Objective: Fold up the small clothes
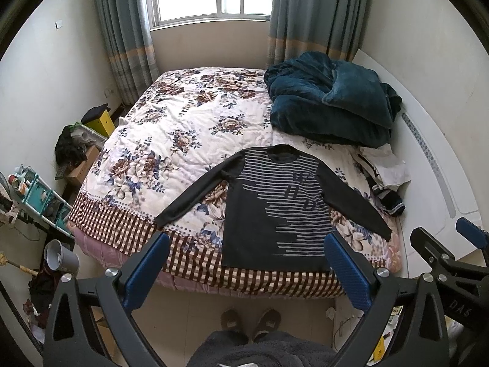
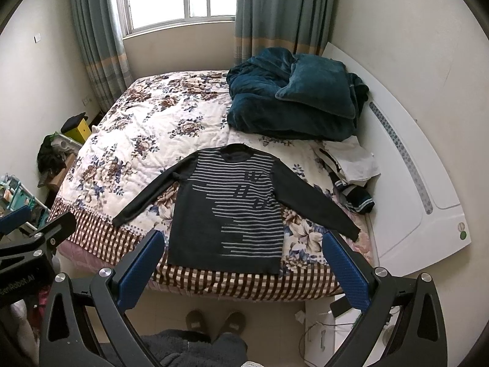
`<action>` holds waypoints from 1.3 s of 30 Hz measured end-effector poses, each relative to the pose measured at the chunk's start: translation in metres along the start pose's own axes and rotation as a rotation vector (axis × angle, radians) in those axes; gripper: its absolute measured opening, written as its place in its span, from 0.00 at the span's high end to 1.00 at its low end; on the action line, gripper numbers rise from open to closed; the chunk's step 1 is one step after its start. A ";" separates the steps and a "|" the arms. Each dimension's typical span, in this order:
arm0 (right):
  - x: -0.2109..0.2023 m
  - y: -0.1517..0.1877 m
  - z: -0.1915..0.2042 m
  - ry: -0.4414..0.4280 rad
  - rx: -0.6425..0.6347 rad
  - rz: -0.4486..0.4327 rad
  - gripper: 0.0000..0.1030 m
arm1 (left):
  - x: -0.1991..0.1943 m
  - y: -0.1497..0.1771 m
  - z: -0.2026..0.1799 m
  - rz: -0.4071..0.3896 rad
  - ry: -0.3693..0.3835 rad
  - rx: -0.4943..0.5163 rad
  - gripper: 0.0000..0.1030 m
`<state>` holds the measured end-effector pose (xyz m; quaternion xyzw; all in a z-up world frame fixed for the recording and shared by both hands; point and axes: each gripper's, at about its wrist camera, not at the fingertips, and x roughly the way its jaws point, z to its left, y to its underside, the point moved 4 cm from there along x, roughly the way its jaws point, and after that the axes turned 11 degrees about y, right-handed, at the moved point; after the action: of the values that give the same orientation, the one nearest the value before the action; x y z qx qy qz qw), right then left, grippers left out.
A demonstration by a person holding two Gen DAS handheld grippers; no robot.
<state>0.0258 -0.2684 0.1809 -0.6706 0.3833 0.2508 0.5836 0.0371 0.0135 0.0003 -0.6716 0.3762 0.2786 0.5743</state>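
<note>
A dark long-sleeved sweater (image 1: 275,208) (image 2: 232,205) with pale stripes lies flat and face up near the foot of the bed, both sleeves spread out to the sides, hem at the bed's front edge. My left gripper (image 1: 247,244) hovers open above and in front of the hem, nothing between its blue pads. My right gripper (image 2: 243,244) is open too, held at a similar height just off the bed's front edge. Neither touches the sweater. The right gripper (image 1: 458,244) shows at the right edge of the left wrist view.
The bed has a floral quilt (image 1: 171,140) with a checked border. A heap of teal blankets (image 1: 330,101) fills the far right corner, and a small pile of white and dark clothes (image 1: 385,180) lies beside the headboard (image 2: 421,183). A person's slippered feet (image 2: 214,321) stand before the bed. Clutter lines the left wall.
</note>
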 end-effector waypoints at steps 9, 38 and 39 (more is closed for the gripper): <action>0.051 -0.010 -0.008 0.020 0.035 -0.006 0.00 | 0.040 -0.014 0.012 -0.089 -0.116 0.004 0.00; 0.610 -0.036 0.246 -0.093 0.196 0.530 0.00 | 0.512 -0.004 0.328 0.363 -0.394 -0.073 0.00; 0.628 -0.036 0.269 -0.112 0.190 0.554 0.00 | 0.532 0.008 0.345 0.394 -0.397 -0.081 0.00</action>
<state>0.4491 -0.1439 -0.3424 -0.4679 0.5405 0.3999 0.5735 0.3492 0.2532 -0.4977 -0.5400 0.3682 0.5258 0.5443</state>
